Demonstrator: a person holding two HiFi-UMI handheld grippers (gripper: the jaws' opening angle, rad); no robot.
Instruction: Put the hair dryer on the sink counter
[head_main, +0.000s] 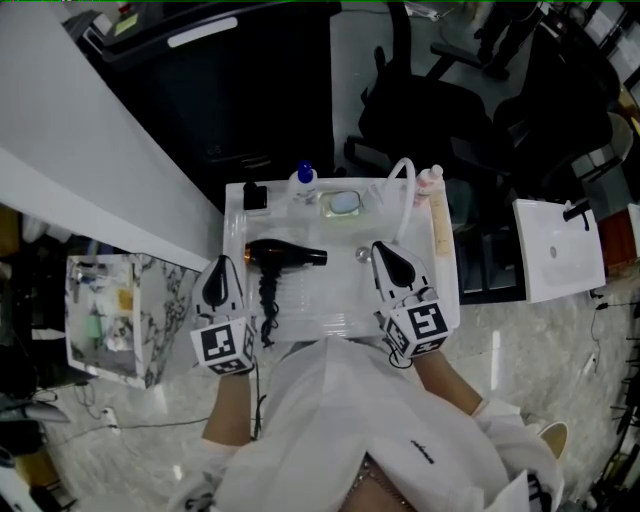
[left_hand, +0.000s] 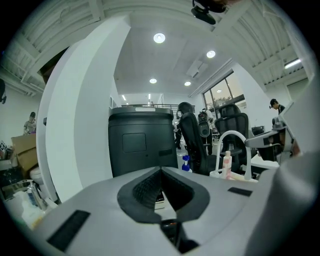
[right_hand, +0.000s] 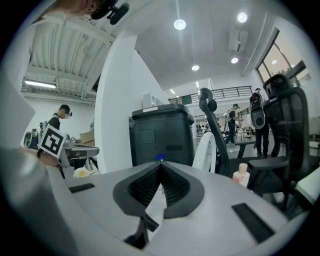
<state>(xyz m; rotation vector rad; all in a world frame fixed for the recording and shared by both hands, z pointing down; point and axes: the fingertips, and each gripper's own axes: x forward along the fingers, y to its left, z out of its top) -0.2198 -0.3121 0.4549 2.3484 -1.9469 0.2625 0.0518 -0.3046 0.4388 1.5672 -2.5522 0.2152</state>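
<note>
Left gripper (head_main: 222, 268) and right gripper (head_main: 385, 252) clench empty; we judge the task done, hair dryer (head_main: 283, 256) lying on the sink counter (head_main: 330, 300).

One hair dryer (head_main: 285, 256) lies on one white sink counter (head_main: 340, 318). At the counter's 12 o'clock edge there are one blue-capped bottle (head_main: 305, 178), one pink bottle (head_main: 431, 183), one white tap (head_main: 402, 178) and one small black box (head_main: 255, 196). Two black chairs (head_main: 420, 115) stand farther off, toward 1 o'clock.
</note>
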